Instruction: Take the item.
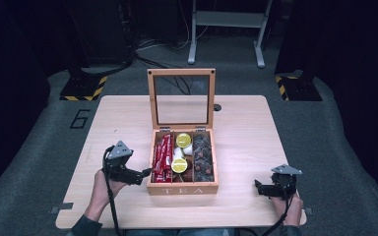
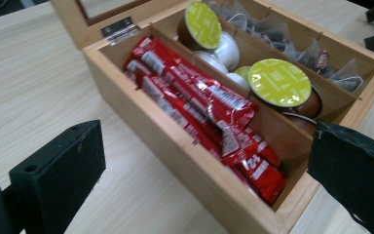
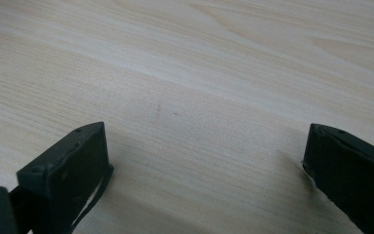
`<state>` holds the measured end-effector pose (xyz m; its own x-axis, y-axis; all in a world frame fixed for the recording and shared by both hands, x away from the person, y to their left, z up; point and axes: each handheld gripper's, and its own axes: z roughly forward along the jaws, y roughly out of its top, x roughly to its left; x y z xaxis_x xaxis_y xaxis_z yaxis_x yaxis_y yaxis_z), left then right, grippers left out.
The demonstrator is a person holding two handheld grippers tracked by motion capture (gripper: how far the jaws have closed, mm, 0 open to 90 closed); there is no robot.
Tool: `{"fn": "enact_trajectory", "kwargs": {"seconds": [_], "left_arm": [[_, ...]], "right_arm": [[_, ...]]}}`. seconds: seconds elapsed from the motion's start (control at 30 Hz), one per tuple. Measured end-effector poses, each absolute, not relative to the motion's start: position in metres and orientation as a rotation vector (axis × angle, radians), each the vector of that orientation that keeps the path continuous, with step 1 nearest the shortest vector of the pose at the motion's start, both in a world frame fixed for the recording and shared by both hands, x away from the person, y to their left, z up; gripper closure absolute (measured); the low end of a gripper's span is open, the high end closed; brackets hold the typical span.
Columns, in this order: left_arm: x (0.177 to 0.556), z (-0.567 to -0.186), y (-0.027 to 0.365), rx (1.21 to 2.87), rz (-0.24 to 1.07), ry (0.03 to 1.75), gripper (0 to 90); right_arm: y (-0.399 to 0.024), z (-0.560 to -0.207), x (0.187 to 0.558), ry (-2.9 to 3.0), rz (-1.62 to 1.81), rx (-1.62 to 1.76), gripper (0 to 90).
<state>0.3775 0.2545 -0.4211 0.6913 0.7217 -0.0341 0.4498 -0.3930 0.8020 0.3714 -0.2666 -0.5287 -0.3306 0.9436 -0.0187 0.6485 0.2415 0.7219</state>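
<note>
A light wooden table with rounded corners (image 1: 246, 132) is standing on a grey carpeted floor (image 1: 325, 132). An open wooden tea box with a glass-paned lid (image 1: 182, 188) is sitting directly on the tabletop, near the front edge and about centred from side to side. A small dark round hole (image 1: 217, 107) is showing in the tabletop just beside the raised lid.

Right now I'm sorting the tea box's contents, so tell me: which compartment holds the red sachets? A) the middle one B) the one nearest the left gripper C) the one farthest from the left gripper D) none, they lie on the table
B: the red sachets fill the outer compartment of the wooden tea box on the side where the left gripper sits; the yellow-lidded capsules occupy the middle one.
</note>
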Motion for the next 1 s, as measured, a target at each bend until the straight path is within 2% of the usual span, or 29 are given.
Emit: {"fn": "enact_trajectory", "kwargs": {"seconds": [0.87, 1.0], "left_arm": [[0.400, -0.428, 0.177, 2.140, 0.280, 0.725, 0.0], [0.404, -0.435, 0.165, 2.169, 0.251, 0.691, 4.9]], "right_arm": [[-0.267, -0.529, 0.371, 2.072, 0.874, 1.445, 3.3], [-0.267, -0.529, 0.371, 2.073, 0.875, 1.444, 3.5]]}}
